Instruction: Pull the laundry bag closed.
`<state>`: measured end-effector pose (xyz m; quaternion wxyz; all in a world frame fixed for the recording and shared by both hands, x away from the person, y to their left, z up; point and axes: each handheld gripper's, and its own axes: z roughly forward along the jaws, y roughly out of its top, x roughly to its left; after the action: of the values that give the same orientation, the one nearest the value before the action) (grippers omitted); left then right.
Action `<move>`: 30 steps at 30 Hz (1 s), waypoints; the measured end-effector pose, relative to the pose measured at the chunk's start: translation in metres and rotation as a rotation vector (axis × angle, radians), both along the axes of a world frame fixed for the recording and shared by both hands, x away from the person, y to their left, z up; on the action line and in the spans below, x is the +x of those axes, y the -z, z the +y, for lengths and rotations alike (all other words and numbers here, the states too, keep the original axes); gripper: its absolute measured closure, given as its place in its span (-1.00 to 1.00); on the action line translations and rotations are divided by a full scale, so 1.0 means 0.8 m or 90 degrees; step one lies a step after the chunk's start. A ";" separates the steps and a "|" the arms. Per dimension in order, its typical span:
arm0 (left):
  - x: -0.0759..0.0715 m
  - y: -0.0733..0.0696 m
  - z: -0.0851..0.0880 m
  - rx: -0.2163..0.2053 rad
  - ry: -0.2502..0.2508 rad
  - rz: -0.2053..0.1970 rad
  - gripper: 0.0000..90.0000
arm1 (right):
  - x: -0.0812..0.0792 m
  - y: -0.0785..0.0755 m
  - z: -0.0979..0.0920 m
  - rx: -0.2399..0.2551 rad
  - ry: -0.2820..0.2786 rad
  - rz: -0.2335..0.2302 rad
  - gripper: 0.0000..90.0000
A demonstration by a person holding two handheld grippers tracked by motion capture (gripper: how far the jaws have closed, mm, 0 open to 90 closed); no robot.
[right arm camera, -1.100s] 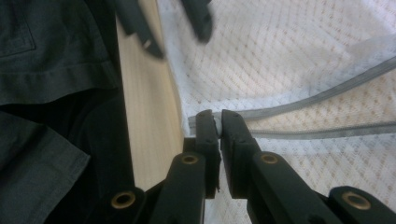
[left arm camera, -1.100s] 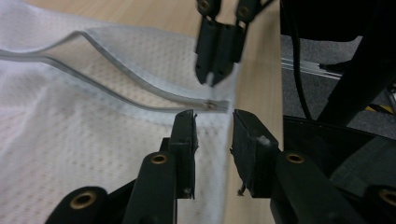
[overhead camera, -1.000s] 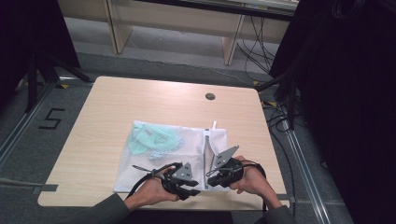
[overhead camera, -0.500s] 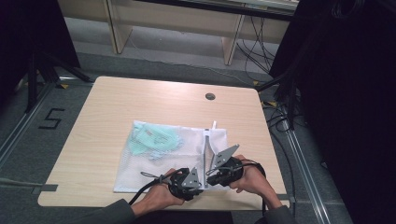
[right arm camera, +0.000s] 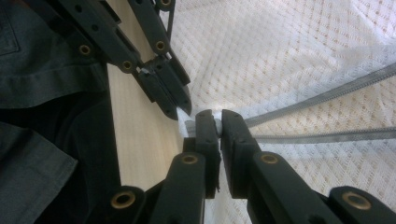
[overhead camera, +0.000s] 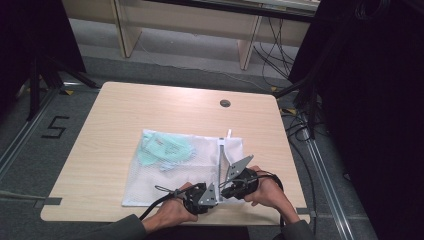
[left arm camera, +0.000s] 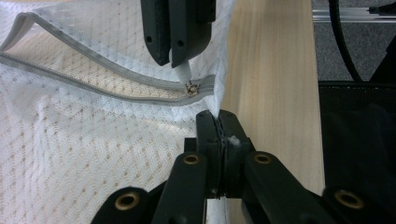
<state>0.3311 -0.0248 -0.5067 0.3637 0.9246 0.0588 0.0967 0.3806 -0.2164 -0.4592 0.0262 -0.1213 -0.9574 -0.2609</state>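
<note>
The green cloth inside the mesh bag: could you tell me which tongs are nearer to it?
Left. The left tongs sit at the bag's near edge, below the green cloth; the right tongs are farther right, at the zipper.

Grey floor (overhead camera: 165, 60), black curtains (overhead camera: 370, 100)

One readable mark: a black "5" on the floor.

The numeral 5 (overhead camera: 54, 128) is marked in dark tape on the grey floor (overhead camera: 30, 150), just off the left edge of the desk (overhead camera: 150, 107) and about level with its middle. Nothing legible stands on the desk top, on the white mesh bag (overhead camera: 165, 180) lying on it, or on the black bodies of the grippers seen close up in the two gripper views.
</note>
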 end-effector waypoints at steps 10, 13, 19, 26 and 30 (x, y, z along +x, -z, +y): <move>-0.002 0.000 0.000 0.000 0.001 -0.003 0.98 | 0.005 0.005 0.002 -0.003 0.017 0.006 0.92; -0.002 0.000 0.001 -0.005 0.000 -0.009 0.98 | 0.006 0.005 0.003 -0.006 0.020 0.002 0.92; 0.000 0.000 0.003 0.002 0.006 -0.005 0.98 | 0.007 0.007 0.006 -0.010 0.027 -0.001 0.92; -0.007 0.001 0.000 -0.020 0.007 0.002 0.98 | 0.008 0.008 0.004 -0.045 0.053 -0.015 0.92; -0.005 0.003 -0.001 -0.023 0.003 0.010 0.98 | 0.011 0.008 0.000 -0.031 0.048 -0.015 0.92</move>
<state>0.3268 -0.0257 -0.5093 0.3802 0.9187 0.0613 0.0879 0.3894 -0.2165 -0.4659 0.0023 -0.1552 -0.9584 -0.2395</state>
